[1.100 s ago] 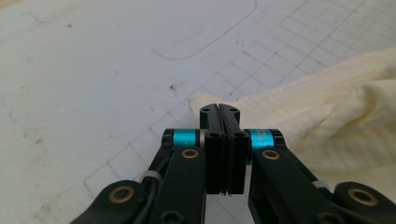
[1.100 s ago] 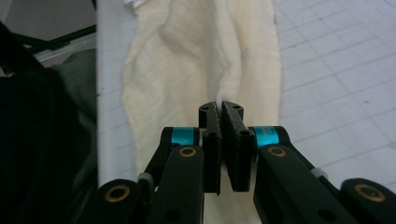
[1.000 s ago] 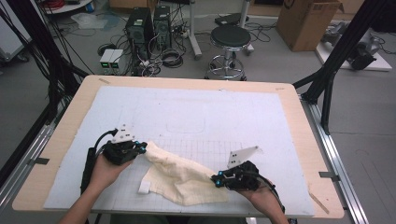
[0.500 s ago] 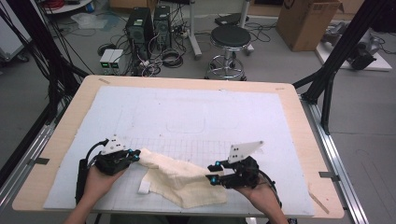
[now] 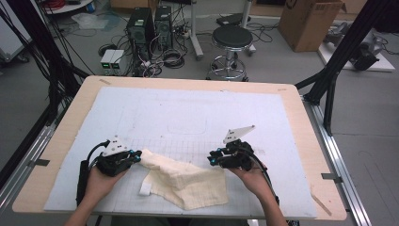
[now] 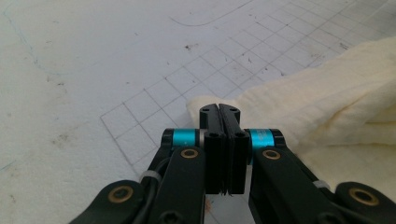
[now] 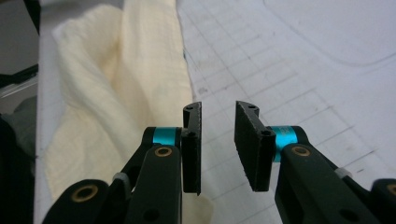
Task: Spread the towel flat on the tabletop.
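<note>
We see a cream waffle-weave cloth (image 5: 181, 179) lying rumpled on the white gridded mat (image 5: 188, 113) near the front edge of the wooden table (image 5: 56, 150), between the two hands. Its left corner runs up to the left gripper (image 5: 134, 157), and its right edge lies just beside the right gripper (image 5: 214, 160). A small white tag (image 5: 145, 190) sticks out at the cloth's near left side.

In the left gripper view we find the left gripper (image 6: 219, 112) with its jaws pressed together, a corner of the cloth (image 6: 327, 93) reaching to their tips; the fabric appears pinched there, though the contact itself is hidden behind the jaws.

In the right gripper view the right gripper (image 7: 218, 109) stands with a narrow gap between its jaws. These jaws have just been closing a little after opening, and nothing lies between them: we see bare grid through the gap, with the cloth (image 7: 116, 93) just to the left of them.

A black stool (image 5: 231, 37) stands on the floor beyond the far edge of the table.
</note>
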`<state>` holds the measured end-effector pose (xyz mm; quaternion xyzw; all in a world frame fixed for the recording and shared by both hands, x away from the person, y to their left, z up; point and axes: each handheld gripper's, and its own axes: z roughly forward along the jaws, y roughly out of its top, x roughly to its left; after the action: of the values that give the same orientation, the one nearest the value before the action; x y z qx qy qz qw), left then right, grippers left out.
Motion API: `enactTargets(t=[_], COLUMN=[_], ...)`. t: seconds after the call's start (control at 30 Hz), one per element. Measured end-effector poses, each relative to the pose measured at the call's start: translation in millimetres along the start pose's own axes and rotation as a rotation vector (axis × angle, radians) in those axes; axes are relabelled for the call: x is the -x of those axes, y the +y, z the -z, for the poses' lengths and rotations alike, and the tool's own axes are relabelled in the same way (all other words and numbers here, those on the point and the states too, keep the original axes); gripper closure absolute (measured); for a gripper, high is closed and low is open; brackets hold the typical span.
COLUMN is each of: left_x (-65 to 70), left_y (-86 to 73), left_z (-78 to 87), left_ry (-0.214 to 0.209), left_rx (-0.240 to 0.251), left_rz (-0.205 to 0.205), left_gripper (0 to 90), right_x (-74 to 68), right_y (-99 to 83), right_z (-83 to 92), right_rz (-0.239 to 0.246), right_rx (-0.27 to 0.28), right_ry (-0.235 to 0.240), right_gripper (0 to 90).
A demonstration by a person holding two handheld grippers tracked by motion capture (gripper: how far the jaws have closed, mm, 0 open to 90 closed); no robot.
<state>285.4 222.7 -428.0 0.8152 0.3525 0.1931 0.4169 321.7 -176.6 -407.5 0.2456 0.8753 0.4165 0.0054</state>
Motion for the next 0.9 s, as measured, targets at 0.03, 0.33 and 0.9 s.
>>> enactTargets(t=[0.03, 0.33, 0.9], left_x=[0.0, 0.9, 3.1], left_y=[0.0, -0.1, 1.5], left_z=[0.0, 0.5, -1.2], left_ry=[0.000, -0.002, -0.016], left_rx=[0.000, 0.000, 0.018], left_rz=[0.000, -0.006, 0.011], left_gripper=[88.1, 88.0, 88.0], right_x=[1.0, -25.2, -19.2], right_y=[-1.5, -21.3, -26.7], right_z=[-3.7, -14.1, -15.6], right_rz=[-0.007, 0.050, 0.012], right_rx=[-0.026, -0.104, -0.125], right_ry=[0.009, 0.050, -0.030], right_gripper=[72.3, 69.4, 87.4])
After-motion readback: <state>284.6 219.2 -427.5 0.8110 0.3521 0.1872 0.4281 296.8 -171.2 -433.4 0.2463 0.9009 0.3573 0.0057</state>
